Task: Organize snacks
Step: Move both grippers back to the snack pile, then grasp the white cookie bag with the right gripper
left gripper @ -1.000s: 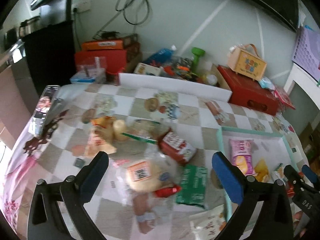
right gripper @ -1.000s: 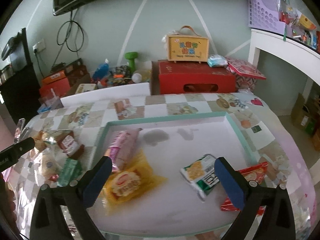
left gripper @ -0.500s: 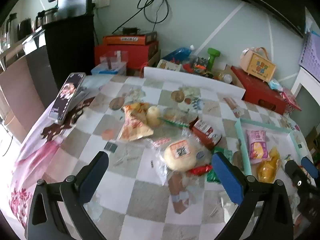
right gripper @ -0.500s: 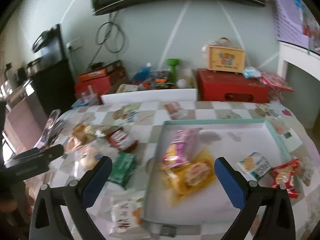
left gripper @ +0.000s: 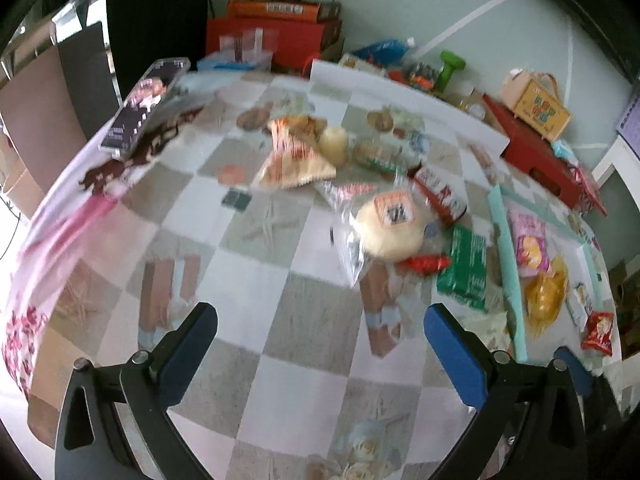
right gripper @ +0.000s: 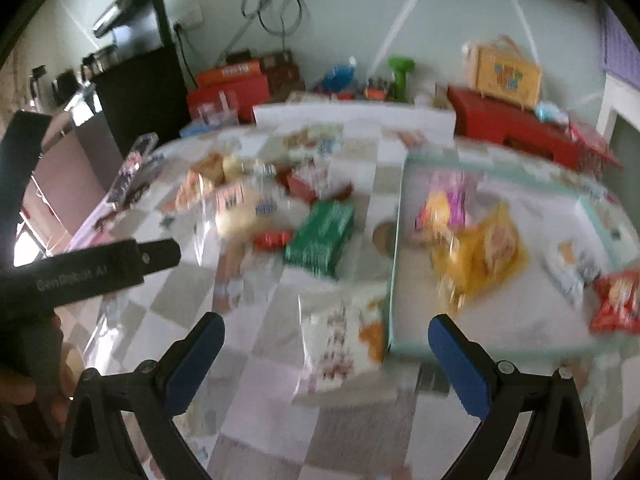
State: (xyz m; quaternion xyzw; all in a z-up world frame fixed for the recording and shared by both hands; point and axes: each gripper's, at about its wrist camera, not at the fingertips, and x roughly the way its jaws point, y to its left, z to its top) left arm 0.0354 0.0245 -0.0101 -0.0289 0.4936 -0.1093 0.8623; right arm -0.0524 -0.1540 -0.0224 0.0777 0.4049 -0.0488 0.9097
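Observation:
Loose snacks lie on the checked tablecloth: a round bun in clear wrap (left gripper: 390, 222), a green packet (left gripper: 464, 266) (right gripper: 320, 236), a small red candy (left gripper: 424, 263), an orange-white bag (left gripper: 294, 156) and a white bag (right gripper: 344, 344) by the tray's near corner. The teal-rimmed white tray (left gripper: 506, 248) (right gripper: 394, 248) holds a pink packet (left gripper: 530, 244), a yellow bag (right gripper: 476, 252) and a red packet (right gripper: 616, 300). My left gripper (left gripper: 320, 344) is open and empty above the bare cloth. My right gripper (right gripper: 326, 356) is open and empty above the white bag.
A phone (left gripper: 146, 106) lies at the table's far left edge. Red boxes (left gripper: 536, 152), a yellow carry box (left gripper: 536, 106), a green dumbbell (left gripper: 450, 66) and a white board (left gripper: 404, 98) stand behind the table. The left gripper's body (right gripper: 88, 276) is at the left in the right wrist view.
Both grippers have pulled back toward the table's near edge and swung left, still open. The right wrist view is now blurred by motion. No snack has moved.

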